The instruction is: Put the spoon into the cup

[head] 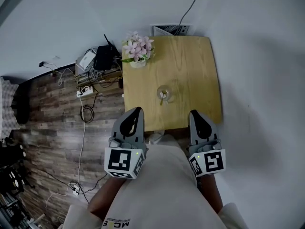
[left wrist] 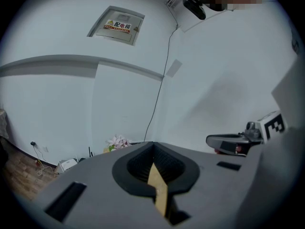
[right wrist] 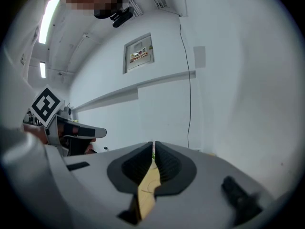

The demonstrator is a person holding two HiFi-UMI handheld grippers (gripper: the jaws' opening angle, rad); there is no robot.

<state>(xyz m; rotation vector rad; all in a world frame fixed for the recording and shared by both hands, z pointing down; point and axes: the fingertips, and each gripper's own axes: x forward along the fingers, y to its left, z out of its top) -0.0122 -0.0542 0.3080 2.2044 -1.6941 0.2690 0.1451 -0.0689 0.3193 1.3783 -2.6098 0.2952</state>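
A clear glass cup (head: 164, 94) stands near the middle of the wooden table (head: 190, 70), and a small spoon (head: 162, 98) rests inside it. My left gripper (head: 137, 110) is shut and empty, held close to my body at the table's front edge, left of the cup. My right gripper (head: 194, 113) is likewise shut and empty at the front edge, right of the cup. In the left gripper view the jaws (left wrist: 153, 144) are pressed together and point at the white wall. In the right gripper view the jaws (right wrist: 153, 143) are also closed. Neither gripper view shows the cup.
A pot of pink flowers (head: 138, 49) sits at the table's far left corner. On the wood floor to the left are a black router (head: 106, 57), power strips and cables (head: 85, 109). White walls stand behind and to the right.
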